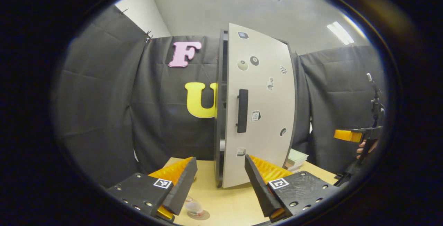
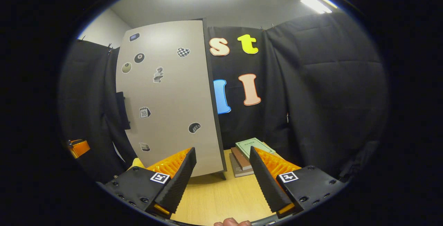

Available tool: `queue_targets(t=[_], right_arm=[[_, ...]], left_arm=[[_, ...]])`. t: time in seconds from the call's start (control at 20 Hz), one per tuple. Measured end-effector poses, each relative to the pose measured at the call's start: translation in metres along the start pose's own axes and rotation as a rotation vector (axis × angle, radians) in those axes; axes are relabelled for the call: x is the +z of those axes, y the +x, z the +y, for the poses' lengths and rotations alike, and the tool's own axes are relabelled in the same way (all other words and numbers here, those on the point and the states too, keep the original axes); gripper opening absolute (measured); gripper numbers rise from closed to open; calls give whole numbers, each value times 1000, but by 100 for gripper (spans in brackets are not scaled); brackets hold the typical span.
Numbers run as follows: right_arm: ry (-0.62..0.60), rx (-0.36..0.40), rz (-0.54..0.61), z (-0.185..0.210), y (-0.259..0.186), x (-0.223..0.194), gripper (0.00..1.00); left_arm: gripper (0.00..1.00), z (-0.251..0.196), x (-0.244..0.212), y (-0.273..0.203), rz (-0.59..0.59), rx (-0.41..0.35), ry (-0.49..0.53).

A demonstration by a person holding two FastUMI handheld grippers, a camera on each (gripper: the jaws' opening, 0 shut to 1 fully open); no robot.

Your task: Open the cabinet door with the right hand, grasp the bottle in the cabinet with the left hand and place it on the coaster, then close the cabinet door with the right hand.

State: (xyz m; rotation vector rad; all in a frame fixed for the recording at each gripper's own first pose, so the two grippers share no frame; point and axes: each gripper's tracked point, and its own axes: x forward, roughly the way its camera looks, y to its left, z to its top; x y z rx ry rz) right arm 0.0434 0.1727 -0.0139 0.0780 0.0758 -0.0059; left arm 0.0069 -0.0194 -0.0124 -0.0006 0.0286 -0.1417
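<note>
Step in hand: judging by the bottle [image 1: 192, 206] already sitting on the coaster [image 1: 201, 215], the last step is running, the closing of the cabinet door [image 1: 263, 115] with the right hand.
Door state: the door is looking nearly flush with the cabinet; a dark strip is showing along its handle edge, and I cannot tell whether that is a gap or the cabinet's side.
Doing it well: the right gripper [image 2: 222, 153] should be pressing flat on the door panel near the handle [image 1: 242, 110], far from the hinge side, and pushing slowly until the door is seating, so the cabinet is not sliding on the bench [image 1: 226, 195].
Right gripper: its fingers are standing wide apart and holding nothing, pointing at the door's far lower corner and the stack of books [image 2: 250, 152] beside it.
Left gripper: the left gripper [image 1: 219, 163] is also spread open and empty, facing the door.
Bottle relative to left gripper: it is lying low between the two fingers, nearer the left one, close in front of the cabinet and clear of the door's foot.
Risk: the left gripper should be keeping off the bottle while the door is closing.
</note>
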Motion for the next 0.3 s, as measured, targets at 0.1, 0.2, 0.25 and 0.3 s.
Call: queue_targets(t=[0.1, 0.2, 0.25, 0.3], right_arm=[[-7, -20, -15, -4, -9, 1, 98], [3, -29, -25, -4, -14, 1, 98], [7, -35, -28, -3, -16, 2, 98], [8, -38, -31, -3, -18, 2, 98]], left_arm=[[86, 3, -3, -1, 6, -13, -2], [83, 7, -4, -4, 4, -15, 8], [83, 7, -3, -5, 0, -16, 12], [83, 7, -4, -6, -2, -19, 12]])
